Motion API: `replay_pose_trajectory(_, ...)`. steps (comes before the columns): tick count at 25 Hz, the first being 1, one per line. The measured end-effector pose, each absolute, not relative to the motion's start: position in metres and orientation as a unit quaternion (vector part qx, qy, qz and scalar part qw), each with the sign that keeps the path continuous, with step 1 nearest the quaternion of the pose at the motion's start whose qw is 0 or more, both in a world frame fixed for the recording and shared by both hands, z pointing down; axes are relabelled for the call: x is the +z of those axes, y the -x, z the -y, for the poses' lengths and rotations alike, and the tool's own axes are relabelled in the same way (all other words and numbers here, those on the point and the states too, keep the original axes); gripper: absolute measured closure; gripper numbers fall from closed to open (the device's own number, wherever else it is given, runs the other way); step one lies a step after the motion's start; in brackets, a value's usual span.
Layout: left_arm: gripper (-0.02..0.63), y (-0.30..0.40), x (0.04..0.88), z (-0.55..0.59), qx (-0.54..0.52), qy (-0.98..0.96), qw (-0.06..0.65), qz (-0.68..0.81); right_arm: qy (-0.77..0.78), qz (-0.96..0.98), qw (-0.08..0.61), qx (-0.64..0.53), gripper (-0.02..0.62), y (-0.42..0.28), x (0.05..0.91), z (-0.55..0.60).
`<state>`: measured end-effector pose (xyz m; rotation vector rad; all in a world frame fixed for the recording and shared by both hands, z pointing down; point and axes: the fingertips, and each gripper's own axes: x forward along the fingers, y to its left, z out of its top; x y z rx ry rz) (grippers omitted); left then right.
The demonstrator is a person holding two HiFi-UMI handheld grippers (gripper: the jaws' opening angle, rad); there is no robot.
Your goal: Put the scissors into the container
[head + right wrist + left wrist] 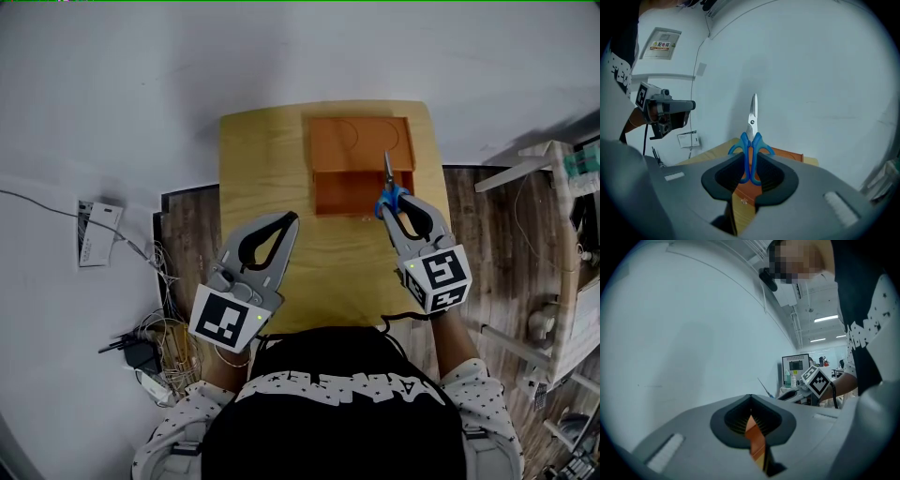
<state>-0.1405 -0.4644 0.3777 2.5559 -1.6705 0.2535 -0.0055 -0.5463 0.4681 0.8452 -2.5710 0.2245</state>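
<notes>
Scissors (389,189) with blue handles stand between the jaws of my right gripper (395,207), which is shut on the handles. The blades point away from me, over the near right part of the orange container (359,165). In the right gripper view the scissors (752,137) stick up past the fingertips of the gripper (751,159), with the container (788,154) just behind them. My left gripper (290,221) hovers over the table's near left part. Its tips meet with nothing between them, and they look the same in the left gripper view (750,398).
The wooden table (328,272) is small, with a grey wall beyond it. Cables and a power strip (141,347) lie on the floor at the left, next to a white device (98,232). A white rack (562,253) stands at the right.
</notes>
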Motion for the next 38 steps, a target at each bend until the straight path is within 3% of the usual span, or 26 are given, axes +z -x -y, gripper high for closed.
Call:
replay_pose_trajectory(8, 0.604, 0.158, 0.384, 0.466, 0.083, -0.826, 0.046, 0.556, -0.284, 0.923, 0.255, 0.053, 0.499, 0.023, 0.487, 0.555)
replay_pose_trajectory(38, 0.604, 0.198, 0.397, 0.469, 0.080, -0.806, 0.065, 0.583, -0.097, 0.840, 0.524, -0.098, 0.499, 0.035, 0.606, 0.569)
